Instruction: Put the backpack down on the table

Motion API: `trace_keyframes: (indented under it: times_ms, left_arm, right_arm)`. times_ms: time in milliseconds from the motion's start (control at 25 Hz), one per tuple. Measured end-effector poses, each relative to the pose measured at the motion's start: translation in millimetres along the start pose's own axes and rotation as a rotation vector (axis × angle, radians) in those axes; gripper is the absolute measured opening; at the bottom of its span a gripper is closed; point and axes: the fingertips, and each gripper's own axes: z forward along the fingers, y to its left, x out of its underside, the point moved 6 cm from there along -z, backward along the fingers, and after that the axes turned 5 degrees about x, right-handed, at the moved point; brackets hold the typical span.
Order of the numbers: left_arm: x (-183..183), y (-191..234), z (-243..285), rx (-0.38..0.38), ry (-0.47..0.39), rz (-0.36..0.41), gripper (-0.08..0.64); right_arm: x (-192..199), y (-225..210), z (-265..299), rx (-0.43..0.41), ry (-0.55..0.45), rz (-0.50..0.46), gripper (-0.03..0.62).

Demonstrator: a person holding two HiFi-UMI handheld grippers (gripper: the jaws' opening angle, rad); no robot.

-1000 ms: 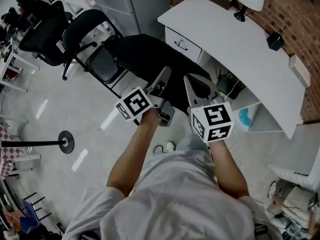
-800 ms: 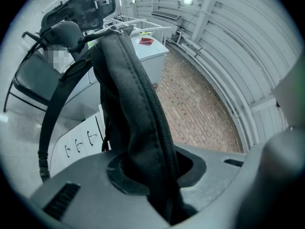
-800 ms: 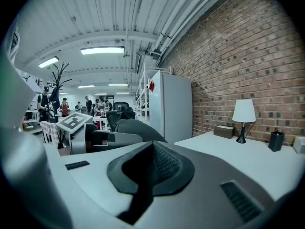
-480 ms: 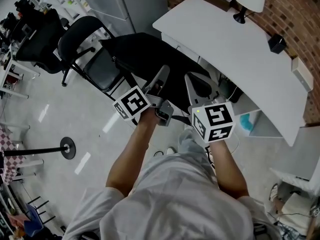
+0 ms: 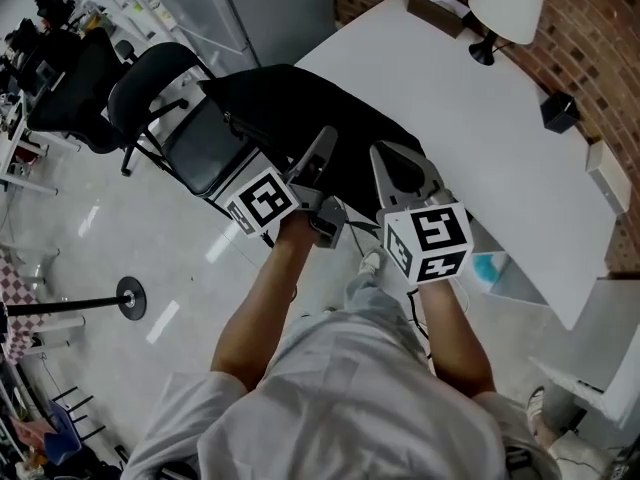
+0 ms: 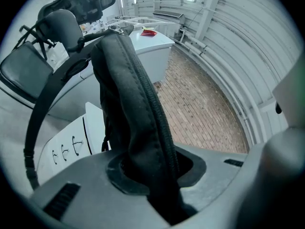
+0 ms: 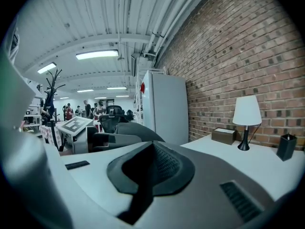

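**Black backpack held in both grippers at the desk's left edge**

Black fabric fills the middle of the head view: the backpack (image 5: pixel 300 118) hangs just beyond the two grippers. Its left end reaches out over the seat of an office chair (image 5: pixel 160 78). Its right part overlaps the near-left edge of the white desk (image 5: pixel 480 138). Whether it touches the desk top cannot be told.

The left gripper (image 5: pixel 322 150) points level into the near side of the backpack. In the left gripper view its jaws stand partly apart, clamped on a thick fold of the bag (image 6: pixel 128 104) beside a zip seam. The fold rises straight up out of the jaws, and a strap (image 6: pixel 40 109) loops down on the left.

The right gripper (image 5: pixel 395 166) sits just to the right of the left one, tilted a little downward, with its tips against the bag's near-right part. In the right gripper view its jaws are almost together, pinching a thin dark strip of material (image 7: pixel 143 185) between the pads. This looks like the bag's fabric.

Farther right on the desk, well apart from the backpack, stand a white-shaded lamp (image 5: pixel 505 3), a brown box (image 5: pixel 435 8) and a small black pot (image 5: pixel 560 111), all along a brick wall (image 5: pixel 600 48).
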Motion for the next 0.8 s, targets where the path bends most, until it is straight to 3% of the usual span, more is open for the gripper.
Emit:
trace_keyframes:
  times_ms: [280,800]
  left_arm:
    - [-1.3,2.5,55.3,0.009,0.012,0.001,0.100]
    - [2.3,-1.0,127.6,0.053,0.015,-0.002,0.100]
  right_arm:
    - [-11.9,-52.9,23.3,0.006,0.002,0.008,0.002]
    - [-23.3,-110.4,45.6,0.008,-0.007,0.009,0.002]
